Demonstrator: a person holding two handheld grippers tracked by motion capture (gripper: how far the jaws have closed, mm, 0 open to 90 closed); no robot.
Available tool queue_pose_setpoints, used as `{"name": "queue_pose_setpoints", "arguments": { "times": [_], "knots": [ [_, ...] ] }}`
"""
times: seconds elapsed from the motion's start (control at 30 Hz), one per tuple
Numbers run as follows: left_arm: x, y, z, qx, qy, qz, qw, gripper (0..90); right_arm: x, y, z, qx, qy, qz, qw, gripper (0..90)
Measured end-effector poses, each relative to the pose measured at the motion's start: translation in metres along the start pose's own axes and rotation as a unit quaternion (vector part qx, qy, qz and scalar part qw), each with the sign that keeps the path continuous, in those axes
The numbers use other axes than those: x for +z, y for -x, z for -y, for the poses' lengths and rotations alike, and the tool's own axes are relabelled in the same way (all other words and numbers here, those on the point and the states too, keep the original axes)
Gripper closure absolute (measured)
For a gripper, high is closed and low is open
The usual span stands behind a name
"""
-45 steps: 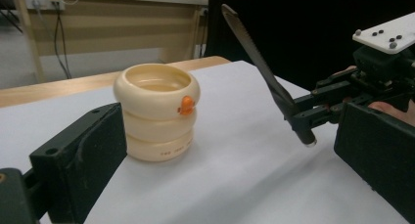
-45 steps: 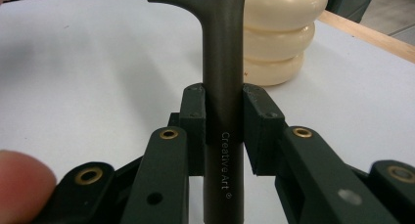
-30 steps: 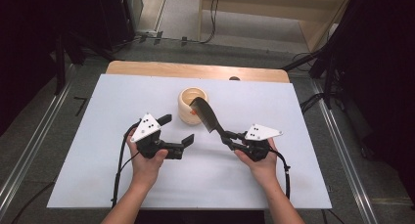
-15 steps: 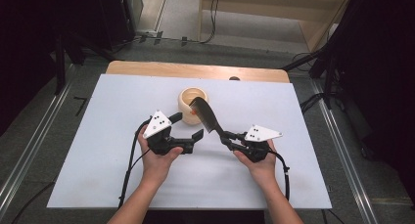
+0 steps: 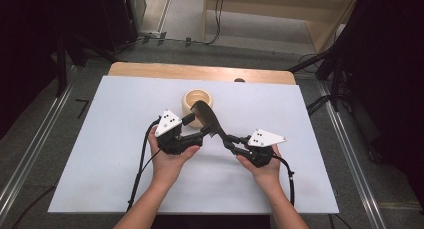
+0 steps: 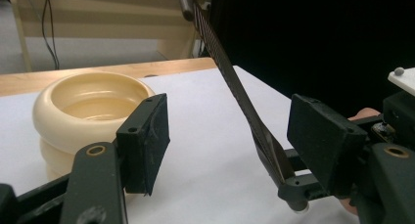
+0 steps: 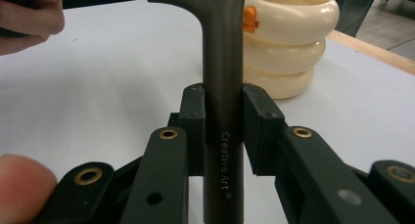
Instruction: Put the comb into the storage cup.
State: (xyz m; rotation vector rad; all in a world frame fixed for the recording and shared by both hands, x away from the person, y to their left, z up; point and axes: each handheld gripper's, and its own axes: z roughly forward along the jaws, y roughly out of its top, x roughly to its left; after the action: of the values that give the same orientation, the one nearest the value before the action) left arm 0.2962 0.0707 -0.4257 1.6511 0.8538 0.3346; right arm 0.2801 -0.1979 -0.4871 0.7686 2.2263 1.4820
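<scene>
Spatula [image 7: 222,87] clamped by right hand-held gripper [image 7: 223,131] | left hand-held gripper [image 6: 230,136] spread wide beside bowl [image 5: 197,105] | risk — bowl knocked by blade swing

White table [image 5: 100,154]; cream ribbed bowl [image 5: 195,100] standing on it.

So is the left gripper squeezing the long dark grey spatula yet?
Apart. In the left gripper view the left gripper is open, its pads standing on either side of the long dark grey spatula, with white table showing in the gaps.
</scene>
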Motion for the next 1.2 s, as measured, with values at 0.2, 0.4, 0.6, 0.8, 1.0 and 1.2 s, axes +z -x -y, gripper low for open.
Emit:
{"name": "queue_pose_setpoints", "arguments": {
  "times": [0.2,0.4,0.6,0.8,1.0,1.2],
  "knots": [
    [0.003,0.003,-0.002,-0.002,0.0,0.004,1.0,41.1,0.002,-0.004,-0.001,-0.008,0.0,-0.002,1.0,70.6],
    [0.004,0.002,-0.004,-0.012,0.003,0.005,0.9999,46.7,0.004,-0.009,-0.003,-0.015,0.002,-0.004,0.9999,70.6],
    [0.005,0.003,-0.005,-0.02,0.002,0.003,0.9998,51.9,0.007,-0.015,-0.005,-0.022,0.005,-0.007,0.9997,70.6],
    [0.005,-0.001,-0.006,-0.048,0.002,0.013,0.9987,64.4,0.01,-0.02,-0.005,-0.028,0.005,-0.005,0.9996,70.5],
    [0.003,-0.005,-0.007,-0.06,0.006,0.029,0.9977,77.2,0.011,-0.022,-0.004,-0.024,0.016,-0.004,0.9996,70.4],
    [0.002,-0.005,-0.008,-0.074,0.011,0.076,0.9943,83.2,0.014,-0.026,-0.003,-0.029,0.018,0.007,0.9994,70.1]
  ]
}}
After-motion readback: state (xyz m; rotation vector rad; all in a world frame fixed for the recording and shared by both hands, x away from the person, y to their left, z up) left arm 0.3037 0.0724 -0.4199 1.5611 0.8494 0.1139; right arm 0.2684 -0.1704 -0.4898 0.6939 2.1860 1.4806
